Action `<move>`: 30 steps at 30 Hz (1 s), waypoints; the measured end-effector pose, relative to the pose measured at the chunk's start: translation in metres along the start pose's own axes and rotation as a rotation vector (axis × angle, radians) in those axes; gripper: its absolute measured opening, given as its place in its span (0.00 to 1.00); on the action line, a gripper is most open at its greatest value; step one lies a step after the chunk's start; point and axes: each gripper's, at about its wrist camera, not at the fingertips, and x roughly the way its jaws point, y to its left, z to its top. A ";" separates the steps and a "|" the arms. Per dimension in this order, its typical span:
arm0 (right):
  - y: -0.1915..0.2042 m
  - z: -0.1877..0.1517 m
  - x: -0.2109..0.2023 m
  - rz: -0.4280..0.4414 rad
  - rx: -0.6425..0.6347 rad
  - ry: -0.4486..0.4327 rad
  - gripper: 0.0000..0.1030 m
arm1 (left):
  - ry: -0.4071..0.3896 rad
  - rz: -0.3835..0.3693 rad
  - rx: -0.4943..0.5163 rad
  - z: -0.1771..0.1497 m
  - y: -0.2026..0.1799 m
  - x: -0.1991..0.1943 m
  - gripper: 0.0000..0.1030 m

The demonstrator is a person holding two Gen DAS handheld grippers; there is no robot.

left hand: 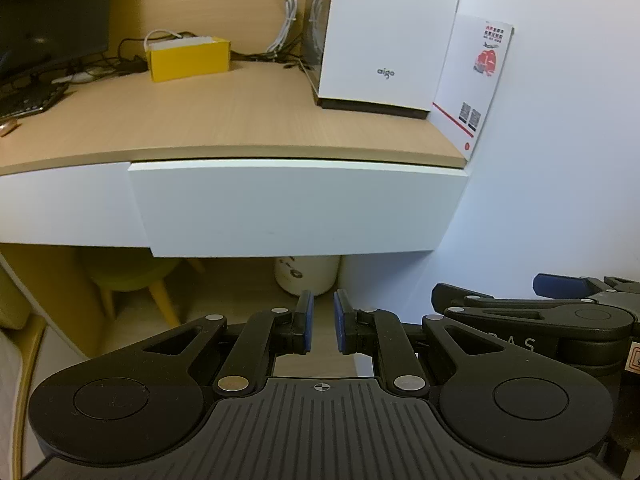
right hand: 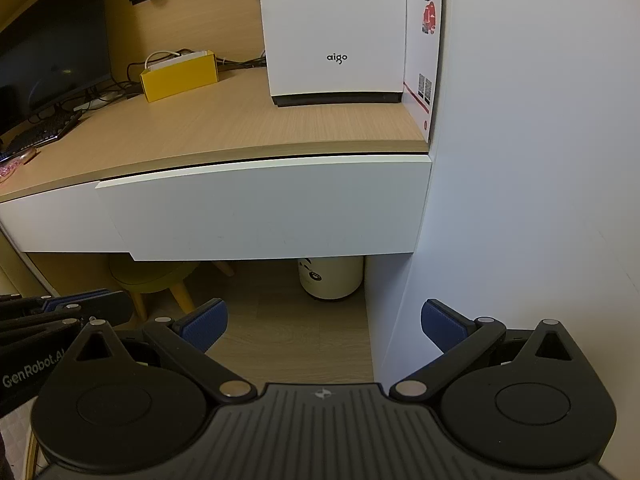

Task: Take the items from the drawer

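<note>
Drawer (left hand: 296, 208) sits under the surface (left hand: 224, 120), barely ajar, contents hidden. We hold the left gripper (left hand: 320, 328) nearly closed and empty, the right gripper (right hand: 324, 328) spread wide. Risk: no handle shows, so fingers may slip off its flat front.

Desk corner against a plain white wall (right hand: 540, 120)

Light wood-grain desktop (left hand: 240, 120); pale wood plank floor (right hand: 288, 332); green round stool with yellow legs (right hand: 152, 276) underneath.
</note>
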 end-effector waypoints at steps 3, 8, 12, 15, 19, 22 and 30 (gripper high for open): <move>-0.001 0.000 0.000 0.000 0.000 0.000 1.00 | 0.001 0.001 -0.001 0.000 0.000 0.000 0.13; 0.000 -0.001 0.000 0.000 -0.001 -0.001 1.00 | 0.000 0.001 -0.001 0.001 -0.001 0.000 0.13; 0.000 -0.001 0.000 0.000 -0.001 -0.001 1.00 | 0.001 -0.001 0.000 0.001 -0.001 0.000 0.13; 0.000 -0.001 0.000 0.000 0.001 0.000 1.00 | 0.000 -0.003 0.000 0.001 -0.001 0.001 0.13; 0.000 -0.002 0.001 -0.001 -0.001 0.003 1.00 | 0.002 -0.010 0.000 0.003 -0.004 0.003 0.13; -0.001 -0.002 0.003 -0.001 0.004 0.006 1.00 | 0.002 -0.016 0.000 0.004 -0.003 0.006 0.13; -0.008 -0.004 0.005 -0.014 0.070 -0.022 1.00 | 0.003 -0.031 0.018 0.011 0.015 0.013 0.14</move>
